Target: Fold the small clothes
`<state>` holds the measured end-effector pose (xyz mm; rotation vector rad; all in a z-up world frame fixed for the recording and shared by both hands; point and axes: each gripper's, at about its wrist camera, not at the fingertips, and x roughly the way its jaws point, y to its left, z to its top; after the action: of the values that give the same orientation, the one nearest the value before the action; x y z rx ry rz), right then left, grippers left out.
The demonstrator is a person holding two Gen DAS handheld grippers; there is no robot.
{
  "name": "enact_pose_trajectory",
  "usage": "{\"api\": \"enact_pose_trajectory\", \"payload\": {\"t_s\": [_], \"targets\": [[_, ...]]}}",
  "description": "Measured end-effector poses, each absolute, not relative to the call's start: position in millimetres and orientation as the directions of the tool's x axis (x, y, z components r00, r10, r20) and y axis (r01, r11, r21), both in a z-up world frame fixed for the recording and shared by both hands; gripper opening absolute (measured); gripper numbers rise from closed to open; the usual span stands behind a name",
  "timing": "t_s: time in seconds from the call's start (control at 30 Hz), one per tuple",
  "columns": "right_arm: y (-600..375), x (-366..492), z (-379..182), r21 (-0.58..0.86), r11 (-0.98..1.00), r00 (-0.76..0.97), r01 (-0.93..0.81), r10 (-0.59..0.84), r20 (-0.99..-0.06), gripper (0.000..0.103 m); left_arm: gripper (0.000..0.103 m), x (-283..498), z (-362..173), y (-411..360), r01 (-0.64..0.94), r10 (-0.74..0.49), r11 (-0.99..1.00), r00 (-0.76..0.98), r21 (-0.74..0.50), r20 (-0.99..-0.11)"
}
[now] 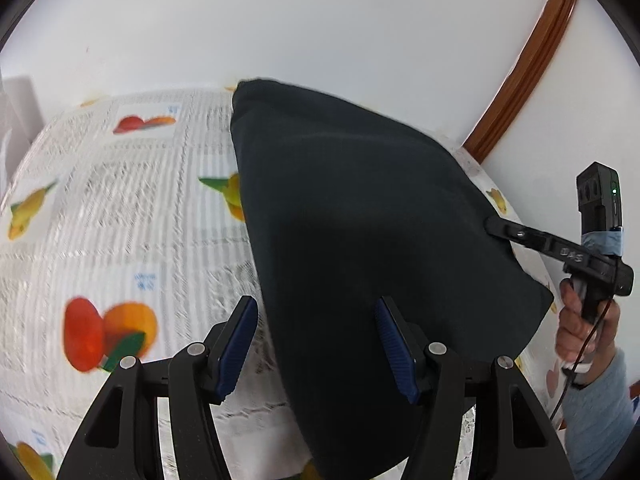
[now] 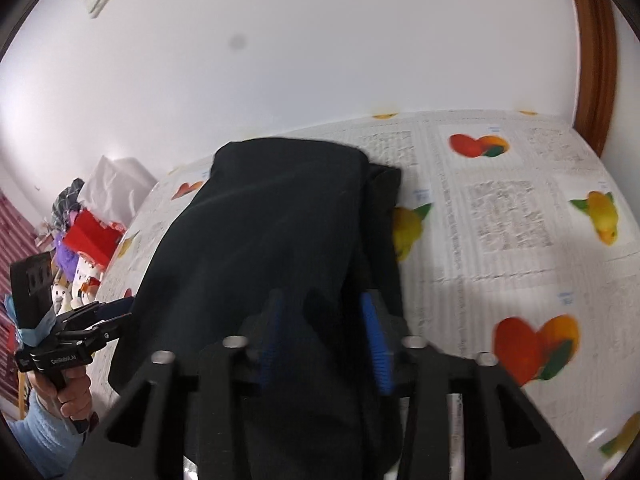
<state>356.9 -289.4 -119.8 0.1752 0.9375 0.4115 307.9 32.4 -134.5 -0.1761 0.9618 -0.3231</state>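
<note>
- Dark garment (image 1: 360,220) draped over the fruit-print tablecloth (image 1: 120,208)
- Left gripper (image 1: 316,344) spread wide, nothing pinched
- Right gripper (image 2: 324,344) clamped on the garment's edge

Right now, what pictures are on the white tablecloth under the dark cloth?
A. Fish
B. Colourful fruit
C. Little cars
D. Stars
B: the white tablecloth beneath the dark cloth is printed with red, orange and yellow fruit, seen in both wrist views.
</note>
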Motion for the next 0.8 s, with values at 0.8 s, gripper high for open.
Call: {"api": "enact_pose_trajectory", "payload": {"t_s": [0.8], "targets": [[-301,285,-93,0.163,0.973,0.665,-0.162,0.23,-0.711,0.004,0.059,258,-110,25,0.162,-0.233,0.972,0.579,-0.169,-0.781]]}}
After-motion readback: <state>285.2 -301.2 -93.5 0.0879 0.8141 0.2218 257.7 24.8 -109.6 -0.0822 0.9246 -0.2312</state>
